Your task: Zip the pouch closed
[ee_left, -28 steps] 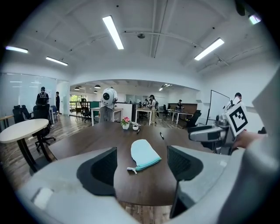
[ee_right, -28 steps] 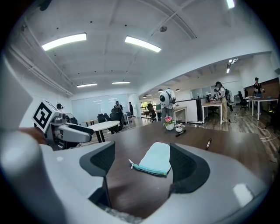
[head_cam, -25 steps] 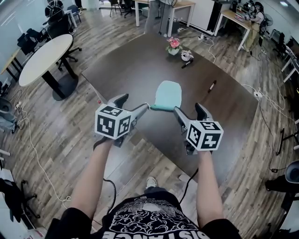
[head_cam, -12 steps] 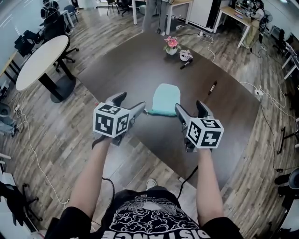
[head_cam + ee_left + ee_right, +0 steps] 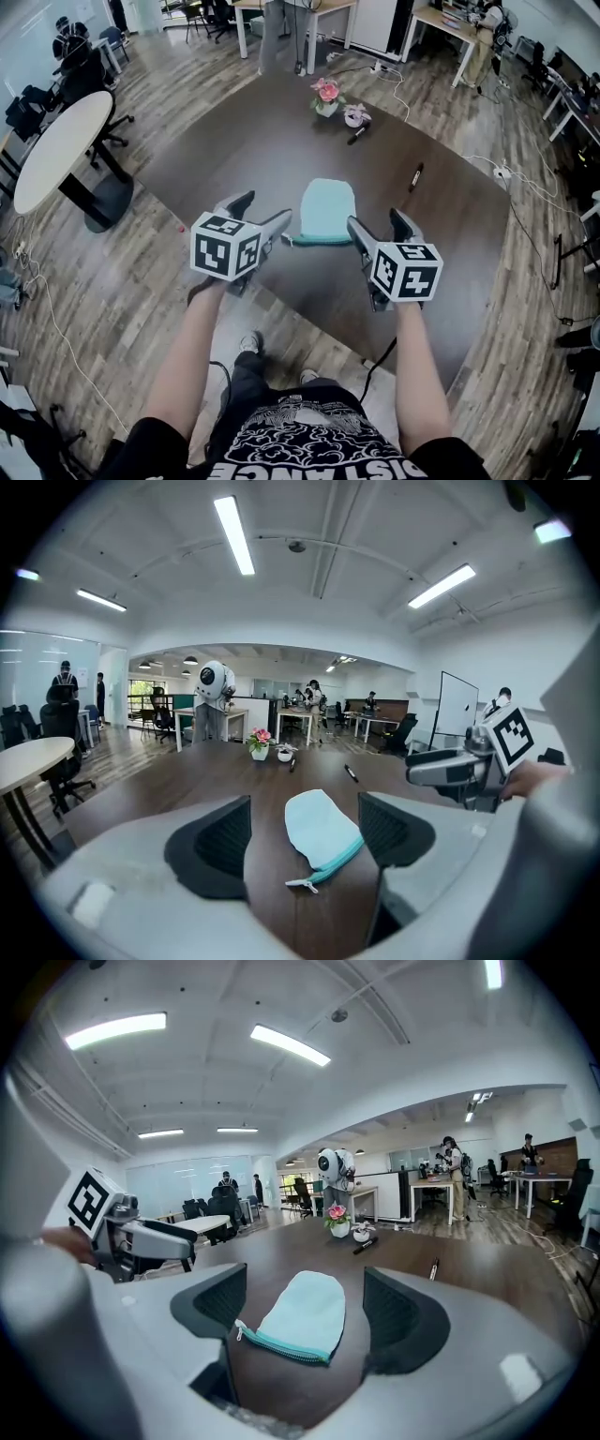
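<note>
1. The pouch [image 5: 326, 212] lies flat near the near edge of the dark table [image 5: 234, 141]; its zip pull [image 5: 302, 884] sticks out to the left.
2. The left gripper [image 5: 264, 212] hovers just left of it, jaws wide and empty; the right gripper [image 5: 378, 223] hovers just right, likewise wide.
3. A flower pot [image 5: 326, 94] and two pens [image 5: 416, 173] lie farther off, well apart from the pouch.

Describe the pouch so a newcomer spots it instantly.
Find the big dark table in the office's middle. Near its edge closest to the person lies a flat, pale mint pouch, rounded at its far end. It's the only fabric item there, with a teal zipper along its near edge.
</note>
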Available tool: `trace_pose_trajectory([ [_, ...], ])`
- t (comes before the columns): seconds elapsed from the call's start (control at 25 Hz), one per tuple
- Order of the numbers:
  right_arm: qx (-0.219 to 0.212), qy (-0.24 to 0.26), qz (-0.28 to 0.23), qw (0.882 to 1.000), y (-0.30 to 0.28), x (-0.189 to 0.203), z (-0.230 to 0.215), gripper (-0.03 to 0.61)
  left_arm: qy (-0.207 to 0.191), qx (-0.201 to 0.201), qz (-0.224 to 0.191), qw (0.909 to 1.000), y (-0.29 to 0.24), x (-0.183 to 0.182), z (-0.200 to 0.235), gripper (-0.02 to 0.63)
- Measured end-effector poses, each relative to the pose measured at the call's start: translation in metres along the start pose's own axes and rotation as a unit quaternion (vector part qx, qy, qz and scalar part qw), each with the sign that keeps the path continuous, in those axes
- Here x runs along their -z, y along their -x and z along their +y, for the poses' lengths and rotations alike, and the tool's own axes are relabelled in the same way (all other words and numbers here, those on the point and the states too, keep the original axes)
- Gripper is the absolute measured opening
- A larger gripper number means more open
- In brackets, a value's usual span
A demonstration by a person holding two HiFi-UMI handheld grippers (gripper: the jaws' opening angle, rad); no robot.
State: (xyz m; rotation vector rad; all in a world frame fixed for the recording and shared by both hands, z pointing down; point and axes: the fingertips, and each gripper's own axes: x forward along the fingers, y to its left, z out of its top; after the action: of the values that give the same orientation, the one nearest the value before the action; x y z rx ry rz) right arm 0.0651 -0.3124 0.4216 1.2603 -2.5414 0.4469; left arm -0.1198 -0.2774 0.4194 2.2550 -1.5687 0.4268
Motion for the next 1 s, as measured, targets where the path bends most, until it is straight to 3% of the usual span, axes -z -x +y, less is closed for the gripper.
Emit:
trace_pose_trajectory([
  [0.4, 0.094, -0.032, -0.005, 0.995, -0.003, -0.004, -0.004, 0.379, -0.030, 0.101, 0.012, 0.9944, -0.042, -0.018, 0.011, 0.359],
  [1.0, 0.191, -0.065, -0.013, 0.979, 0.001, 0.002, 0.015, 0.379, -0.082, 0.211, 0.025, 0.9736, -0.066, -0.029, 0.011, 0.359],
])
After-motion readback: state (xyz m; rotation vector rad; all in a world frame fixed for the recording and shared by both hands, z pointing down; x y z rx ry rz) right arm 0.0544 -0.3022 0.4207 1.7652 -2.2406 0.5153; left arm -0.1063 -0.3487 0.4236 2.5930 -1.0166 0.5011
